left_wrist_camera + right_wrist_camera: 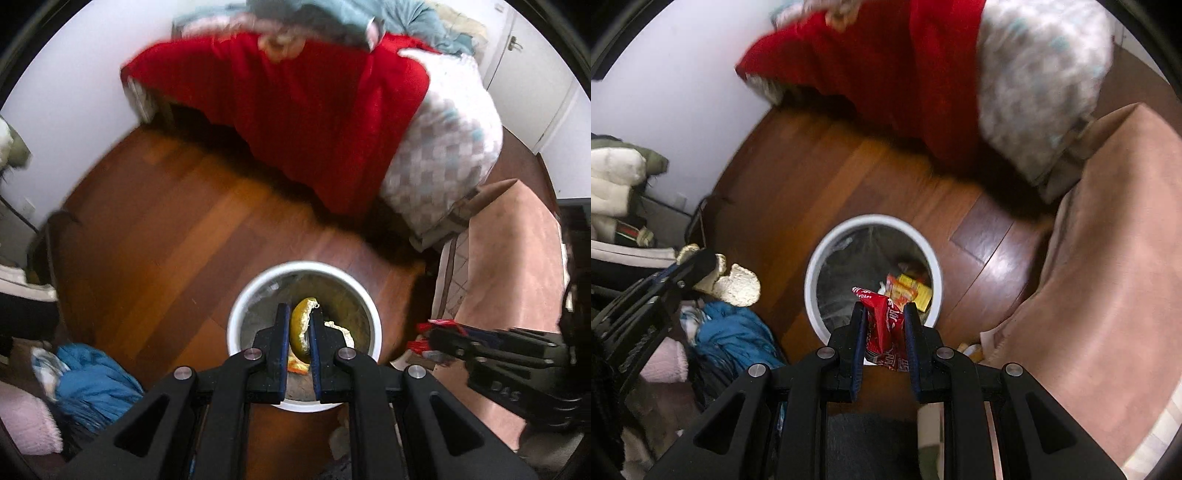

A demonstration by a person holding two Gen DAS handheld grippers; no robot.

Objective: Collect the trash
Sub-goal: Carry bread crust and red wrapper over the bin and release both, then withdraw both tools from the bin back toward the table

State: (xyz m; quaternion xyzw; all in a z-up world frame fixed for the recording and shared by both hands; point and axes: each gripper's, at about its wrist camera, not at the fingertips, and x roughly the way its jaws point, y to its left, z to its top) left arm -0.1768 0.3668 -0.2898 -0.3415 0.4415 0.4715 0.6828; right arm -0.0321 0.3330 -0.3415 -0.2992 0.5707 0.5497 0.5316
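A round white trash bin (236, 314) stands on the wooden floor; it also shows in the right wrist view (812, 266) with yellow and orange wrappers (908, 290) inside. My left gripper (299, 325) is shut on a yellow citrus peel (300, 326) right above the bin's opening. The peel and left gripper also show at the left of the right wrist view (735, 284). My right gripper (884, 317) is shut on a red snack wrapper (882, 317) over the bin's near rim. In the left wrist view that gripper (419, 338) is just right of the bin.
A bed with a red blanket (295, 103) and checkered quilt (443, 147) lies beyond the bin. A pink cloth-covered surface (1108, 240) is at the right. Blue and pink clothes (92, 376) lie at the left. White wall behind.
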